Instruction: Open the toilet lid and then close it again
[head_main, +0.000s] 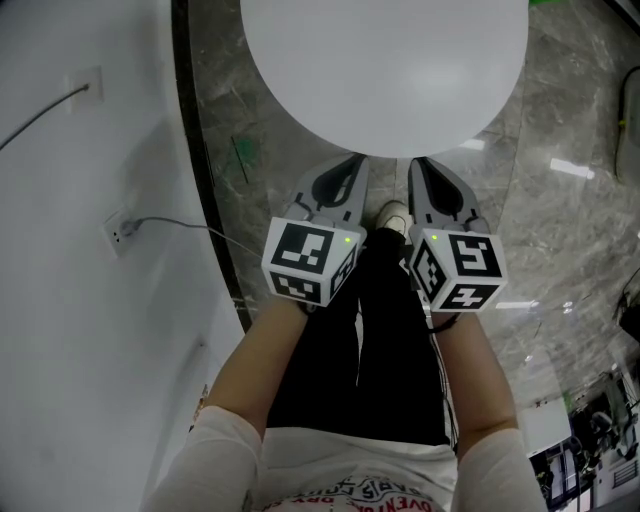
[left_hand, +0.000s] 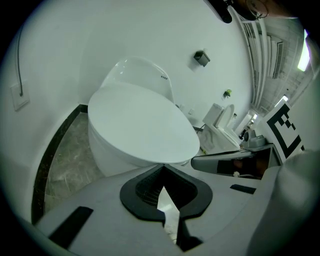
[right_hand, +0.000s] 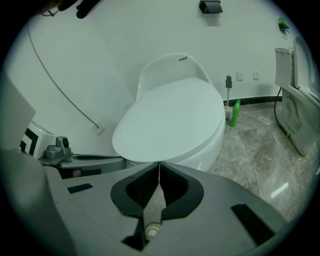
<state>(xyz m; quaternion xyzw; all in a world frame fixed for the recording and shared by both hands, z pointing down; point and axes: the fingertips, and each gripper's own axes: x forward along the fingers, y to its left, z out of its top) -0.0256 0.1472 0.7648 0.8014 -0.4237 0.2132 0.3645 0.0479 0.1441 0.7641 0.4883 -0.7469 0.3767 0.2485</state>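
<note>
The white toilet lid (head_main: 385, 60) lies closed on the bowl, filling the top of the head view. It also shows closed in the left gripper view as the lid (left_hand: 142, 125) and in the right gripper view as the lid (right_hand: 172, 120). My left gripper (head_main: 353, 162) and right gripper (head_main: 421, 163) hang side by side just in front of the lid's front edge, below its rim. Both are shut, tips meeting, with nothing held: left gripper (left_hand: 162, 168), right gripper (right_hand: 159, 165). Neither touches the lid.
A wall socket (head_main: 120, 235) with a cable sits on the white wall at left, above a black skirting strip (head_main: 205, 170). A green bottle (right_hand: 235, 112) and a toilet brush (right_hand: 228, 85) stand right of the toilet. My shoe (head_main: 392, 215) rests on the grey marble floor (head_main: 560, 220).
</note>
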